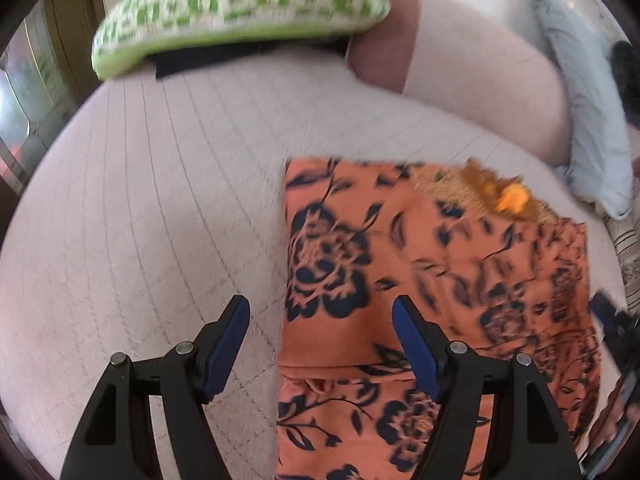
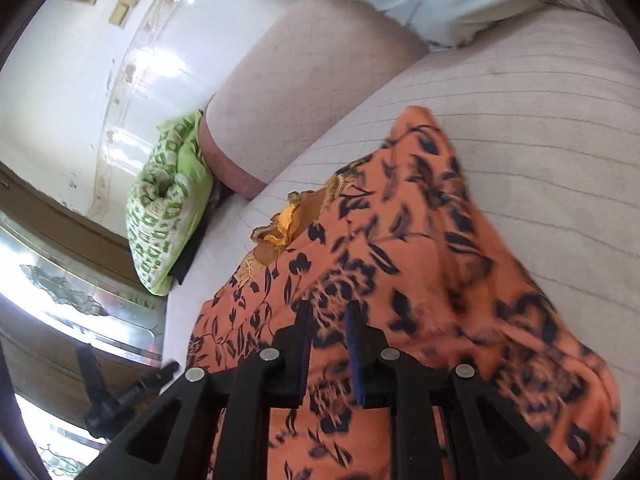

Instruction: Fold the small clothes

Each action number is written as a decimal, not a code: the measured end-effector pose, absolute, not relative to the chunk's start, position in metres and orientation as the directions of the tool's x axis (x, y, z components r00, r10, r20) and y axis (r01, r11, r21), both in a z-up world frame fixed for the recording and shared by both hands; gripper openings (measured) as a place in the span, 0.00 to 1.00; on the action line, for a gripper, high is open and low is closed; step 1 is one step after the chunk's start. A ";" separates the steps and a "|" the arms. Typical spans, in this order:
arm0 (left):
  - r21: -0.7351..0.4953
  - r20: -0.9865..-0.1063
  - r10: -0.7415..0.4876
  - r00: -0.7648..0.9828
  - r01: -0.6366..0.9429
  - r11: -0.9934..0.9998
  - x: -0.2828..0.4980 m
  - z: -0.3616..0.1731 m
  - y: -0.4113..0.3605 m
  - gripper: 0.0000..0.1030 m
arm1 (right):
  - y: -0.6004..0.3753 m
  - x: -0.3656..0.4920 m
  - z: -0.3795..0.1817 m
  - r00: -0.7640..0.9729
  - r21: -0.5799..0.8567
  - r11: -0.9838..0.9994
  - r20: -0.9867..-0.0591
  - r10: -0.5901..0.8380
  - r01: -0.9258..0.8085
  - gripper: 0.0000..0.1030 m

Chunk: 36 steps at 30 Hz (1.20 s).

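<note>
**Left claw wide, right claw pinching cloth**

Orange floral garment [image 1: 420,280] lies on the pale quilted sofa [image 1: 160,220], folded edge straight along its left side (some blur). Left gripper [image 1: 321,308] hangs over that edge, jaws wide, nothing between the pads. Right gripper [image 2: 329,312] is narrow, clamped on the garment [image 2: 420,260]. Green pillow [image 1: 240,4] sits at the sofa's far end.

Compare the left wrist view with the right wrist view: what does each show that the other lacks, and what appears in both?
Only the left wrist view: the open left gripper straddling the garment's edge. Only the right wrist view: the right gripper, nearly shut over the cloth, plus a white wall. Both: the orange floral garment, green patterned cushion and quilted couch.
</note>
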<state>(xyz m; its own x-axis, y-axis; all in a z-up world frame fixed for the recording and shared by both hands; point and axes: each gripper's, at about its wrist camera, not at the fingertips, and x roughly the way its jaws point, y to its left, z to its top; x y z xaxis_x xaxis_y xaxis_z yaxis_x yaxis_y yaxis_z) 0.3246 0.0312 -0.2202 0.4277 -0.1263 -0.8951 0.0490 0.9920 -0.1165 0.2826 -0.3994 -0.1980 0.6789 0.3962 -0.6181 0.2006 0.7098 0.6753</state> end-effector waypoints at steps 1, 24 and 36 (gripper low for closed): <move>-0.099 -0.900 -0.111 0.422 0.050 0.994 0.324 -0.229 0.032 0.72 | -0.397 0.290 -0.198 0.682 0.660 0.723 -0.625 0.380 0.202 0.18; -0.155 -0.889 -0.143 0.436 0.008 0.988 0.124 -0.203 0.123 0.82 | -0.350 0.097 -0.171 0.481 0.624 0.772 -0.717 0.506 0.118 0.67; -0.162 -0.896 -0.138 0.421 -0.021 0.987 0.048 -0.212 0.144 0.82 | -0.397 0.013 -0.218 0.386 0.398 0.821 -0.891 0.239 0.409 0.00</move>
<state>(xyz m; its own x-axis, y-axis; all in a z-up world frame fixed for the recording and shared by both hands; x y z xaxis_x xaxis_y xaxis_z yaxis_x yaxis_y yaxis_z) 0.0483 0.1442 -0.2125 0.4215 -0.1381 -0.8963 -0.0214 0.9865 -0.1621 0.0125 -0.3973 -0.2182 0.3864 0.2390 -0.8908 0.4091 0.8213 0.3977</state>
